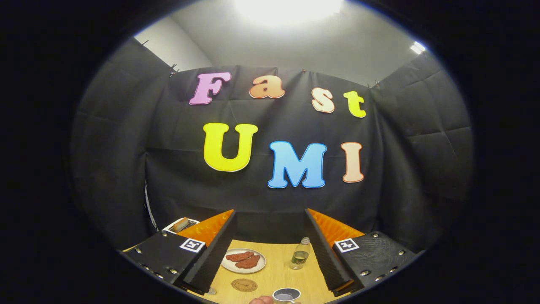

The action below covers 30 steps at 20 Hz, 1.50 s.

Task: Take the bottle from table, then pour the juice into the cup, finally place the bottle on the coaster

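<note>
While the claw hangs above the scene: its two fingers slope down toward the worktop, spread wide with open air between them.
Claw (270,253): jaws far apart, gripping nothing; neither finger touches any object.
Fingers (211,253): each carries a square black-and-white marker on its upper face, and the ridged inner sides face each other across the gap.
Worktop (274,266): pale wood, seen between the fingers, running back to the dark cloth wall.
Bottle (300,253): small, clear, standing upright with its cap on, holding a shallow layer of pale yellowish liquid at the bottom; it stands between the fingers, just beside the inner face of the right one, apart from it.
Cup (286,294): nearest of the things, below the bottle, its dark interior facing up; a fingertip of a person (261,300) shows just beside it.
Coaster (244,285): round, brown, flat on the wood, between the plate and the near edge, left of the cup.
Plate (243,260): white, holding two reddish-brown flat pieces of food, lying left of the bottle and near the left finger.
Beyond the left finger: a white appliance resembling a toaster (181,225) with a slice standing up from it.
</note>
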Each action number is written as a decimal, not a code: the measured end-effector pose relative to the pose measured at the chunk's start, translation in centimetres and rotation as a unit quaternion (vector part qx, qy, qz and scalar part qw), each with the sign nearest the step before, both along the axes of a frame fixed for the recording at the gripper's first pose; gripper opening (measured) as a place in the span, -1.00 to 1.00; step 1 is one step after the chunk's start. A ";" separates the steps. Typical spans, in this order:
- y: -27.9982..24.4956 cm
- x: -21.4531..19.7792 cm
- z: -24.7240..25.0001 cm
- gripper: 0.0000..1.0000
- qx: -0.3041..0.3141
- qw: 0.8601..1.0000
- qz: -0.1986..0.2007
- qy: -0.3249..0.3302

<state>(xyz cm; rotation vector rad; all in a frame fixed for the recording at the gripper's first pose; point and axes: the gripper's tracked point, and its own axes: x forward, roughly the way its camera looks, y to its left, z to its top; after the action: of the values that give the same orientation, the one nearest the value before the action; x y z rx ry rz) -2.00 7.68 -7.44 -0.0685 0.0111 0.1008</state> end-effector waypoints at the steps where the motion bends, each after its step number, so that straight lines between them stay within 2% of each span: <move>1: 1.0 -0.6 -0.8 0.92 0.001 1.000 0.007 0.001; 8: 6.6 -4.2 -8.6 0.92 0.018 0.999 0.026 0.023; 16: 15.1 -6.9 -18.2 0.92 0.008 0.992 0.113 0.053; 23: 16.0 -5.1 -26.3 0.93 -0.006 0.990 0.105 0.089; 30: 17.6 -3.4 -30.1 0.92 -0.007 0.990 0.100 0.100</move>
<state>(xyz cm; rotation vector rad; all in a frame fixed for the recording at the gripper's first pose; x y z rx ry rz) -5.40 25.31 -37.56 -0.0724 0.2067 0.3080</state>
